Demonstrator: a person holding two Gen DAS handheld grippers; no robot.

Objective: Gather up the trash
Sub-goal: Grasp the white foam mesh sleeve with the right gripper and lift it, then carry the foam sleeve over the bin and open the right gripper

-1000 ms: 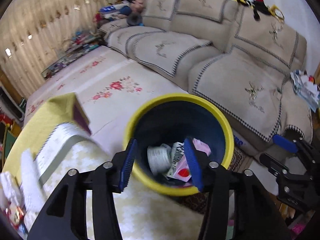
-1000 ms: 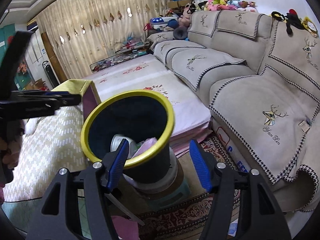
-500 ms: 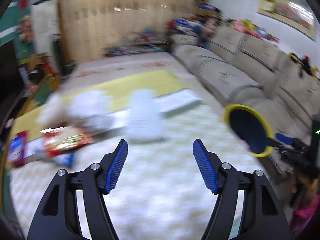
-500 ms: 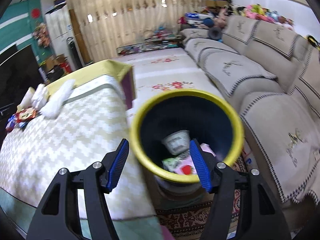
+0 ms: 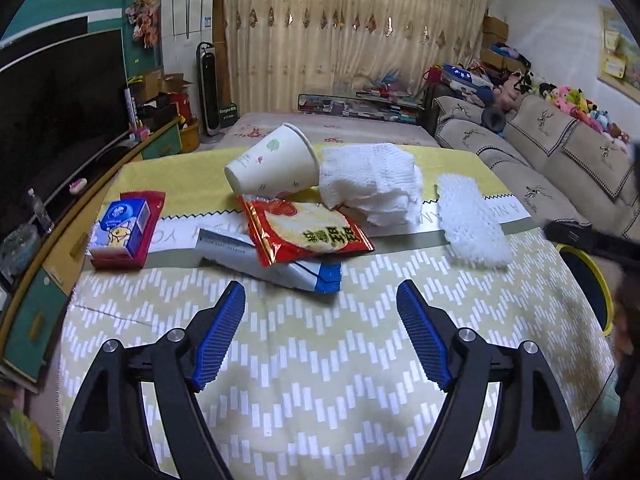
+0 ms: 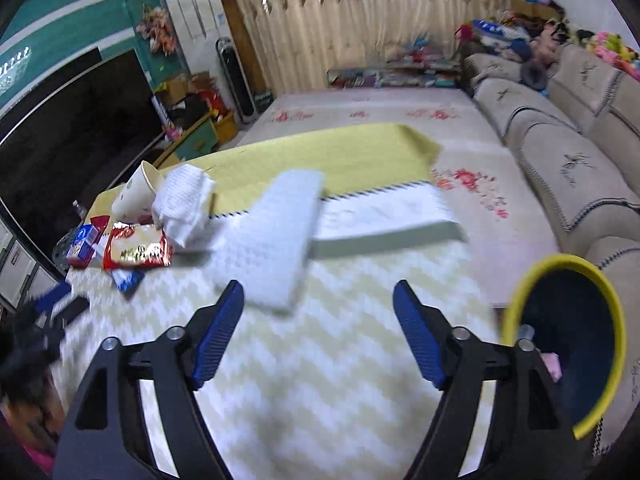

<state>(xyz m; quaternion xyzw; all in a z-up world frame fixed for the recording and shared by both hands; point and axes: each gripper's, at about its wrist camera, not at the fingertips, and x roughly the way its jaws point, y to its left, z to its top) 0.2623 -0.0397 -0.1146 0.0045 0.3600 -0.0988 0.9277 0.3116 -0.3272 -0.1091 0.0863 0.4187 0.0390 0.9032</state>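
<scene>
Both your left tool (image 5: 320, 336) and right tool (image 6: 318, 334) are spread wide and hold nothing. The trash lies on the desk (image 5: 320, 380) ahead: a tipped paper cup (image 5: 272, 165), a crumpled tissue (image 5: 372, 182), a red snack wrapper (image 5: 306, 232) and a white pad (image 5: 470, 220). All look light and soft. The cup likely crushes, so pinch its rim gently; the glossy wrapper may slip, so take an edge. The bin (image 6: 568, 340) waits at the right.
</scene>
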